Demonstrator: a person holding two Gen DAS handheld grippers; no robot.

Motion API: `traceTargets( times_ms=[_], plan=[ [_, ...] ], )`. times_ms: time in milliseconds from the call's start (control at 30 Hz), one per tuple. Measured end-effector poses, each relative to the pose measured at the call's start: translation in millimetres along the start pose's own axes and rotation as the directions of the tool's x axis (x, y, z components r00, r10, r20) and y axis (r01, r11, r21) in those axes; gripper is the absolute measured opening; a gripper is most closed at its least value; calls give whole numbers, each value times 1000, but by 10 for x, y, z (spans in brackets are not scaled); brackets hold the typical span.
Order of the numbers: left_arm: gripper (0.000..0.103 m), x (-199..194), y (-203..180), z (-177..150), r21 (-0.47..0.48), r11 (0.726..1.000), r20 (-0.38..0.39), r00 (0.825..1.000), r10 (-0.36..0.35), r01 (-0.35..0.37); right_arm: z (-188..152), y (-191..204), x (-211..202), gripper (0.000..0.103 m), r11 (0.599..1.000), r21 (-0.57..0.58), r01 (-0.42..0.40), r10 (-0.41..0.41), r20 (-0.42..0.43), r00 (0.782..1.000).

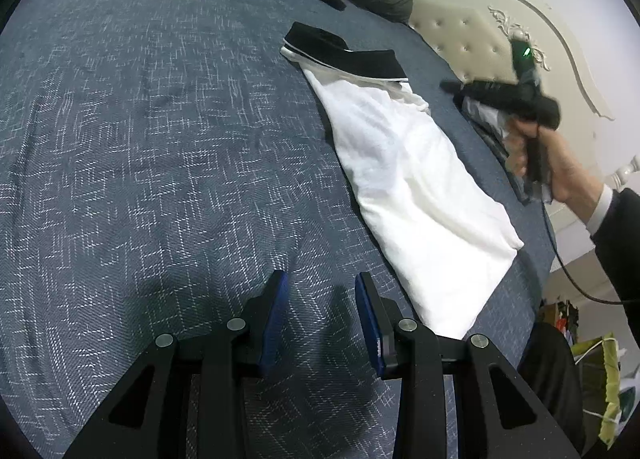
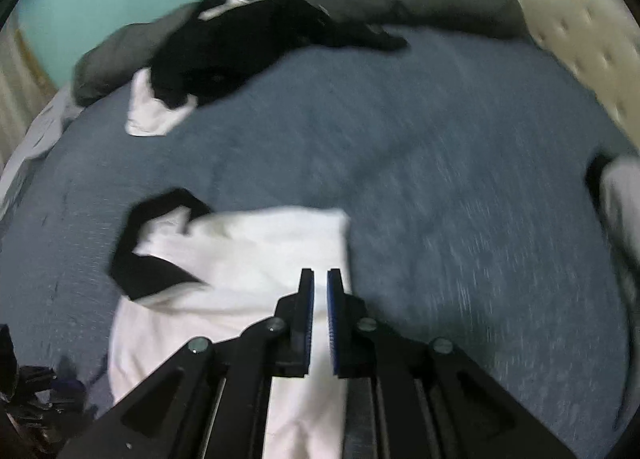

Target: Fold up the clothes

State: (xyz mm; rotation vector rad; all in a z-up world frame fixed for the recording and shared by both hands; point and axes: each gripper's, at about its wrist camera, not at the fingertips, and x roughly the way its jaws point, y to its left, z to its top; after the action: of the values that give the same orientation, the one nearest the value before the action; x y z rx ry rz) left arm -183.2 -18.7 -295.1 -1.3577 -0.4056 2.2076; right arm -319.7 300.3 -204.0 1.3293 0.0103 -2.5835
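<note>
Two tongs work over the bed (image 1: pixel 140 119): left tongs (image 1: pixel 320 283) gape empty beside the shirt (image 1: pixel 408 187); right tongs (image 2: pixel 320 279), nearly closed, hover above the shirt's edge, gripping nothing I can see. A careless grab could drag the folded shirt open. No readable writing anywhere.

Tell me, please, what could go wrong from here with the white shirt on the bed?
1. The right gripper hangs over the white shirt with its jaws nearly shut; the view is blurred by motion, so a fast pass might drag the fabric and undo the fold.
2. The left gripper is open beside the shirt's lower edge, holding nothing, so nothing pins the shirt.
3. The black collar lies splayed and could end up crooked.
</note>
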Motion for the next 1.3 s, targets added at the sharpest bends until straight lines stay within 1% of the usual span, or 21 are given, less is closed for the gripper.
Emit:
traceTargets(
  times_ms=[33,100,133,200,233,300,367,500,667,700,733,767,800,833,867,1000,1100,1267,1300],
  plan=[
    [38,1,-3,1,0,1000,0,1000,0,0,35,128,-46,9,999,-41,-35,36,16,999],
    [38,16,-12,1,1,1000,1,1000,0,0,90,490,-81,24,979,-153,-136,137,-2,991],
    [38,15,-15,-3,2,1000,0,1000,-1,1,93,671,-80,35,965,-212,-153,152,-18,988],
    [38,10,-20,-5,2,1000,1,1000,0,0,92,1053,-69,37,925,-334,-180,172,-53,984],
    [38,6,-21,-3,0,1000,2,1000,-2,2,93,1222,-54,37,906,-376,-196,183,-69,981],
    [38,-11,-19,-1,-3,1000,5,1000,-7,7,136,1423,20,38,882,-409,-235,209,-106,972],
    [38,-36,-7,3,-7,1000,11,1000,-11,11,166,1573,107,39,870,-429,-243,203,-137,970],
    [38,-89,29,10,-13,1000,22,1000,-15,15,223,1736,284,39,862,-442,-247,180,-190,965],
    [38,-126,61,24,-19,1000,28,999,-21,22,232,1938,542,39,847,-483,-222,109,-252,962],
    [38,-131,64,27,-19,1000,29,999,-22,23,238,1960,606,38,846,-488,-213,90,-264,960],
    [38,-139,66,28,-19,1000,30,999,-24,24,242,1980,663,29,845,-491,-213,78,-281,956],
    [38,-146,65,32,-20,999,31,999,-24,25,245,2000,721,14,843,-493,-213,66,-298,952],
    [38,-150,68,34,-20,999,32,999,-25,26,249,2019,777,10,842,-496,-213,54,-314,948],
    [38,-153,71,34,-21,999,32,999,-27,28,275,2012,792,6,846,-488,-217,60,-318,946],
    [38,-156,74,33,-21,999,32,999,-29,30,302,2006,806,4,849,-479,-222,66,-320,945],
    [38,-178,111,26,-22,999,30,999,-33,34,600,1885,724,3,888,-400,-226,129,-254,959],
    [38,-192,136,23,-28,999,30,999,-35,36,901,1713,745,3,925,-312,-217,152,-220,964],
    [38,-212,173,11,-37,999,30,999,-35,36,1170,1496,877,3,952,-218,-213,168,-206,964],
    [38,-208,172,6,-37,999,28,999,-34,35,1187,1487,913,3,953,-216,-212,167,-207,964]
  ],
)
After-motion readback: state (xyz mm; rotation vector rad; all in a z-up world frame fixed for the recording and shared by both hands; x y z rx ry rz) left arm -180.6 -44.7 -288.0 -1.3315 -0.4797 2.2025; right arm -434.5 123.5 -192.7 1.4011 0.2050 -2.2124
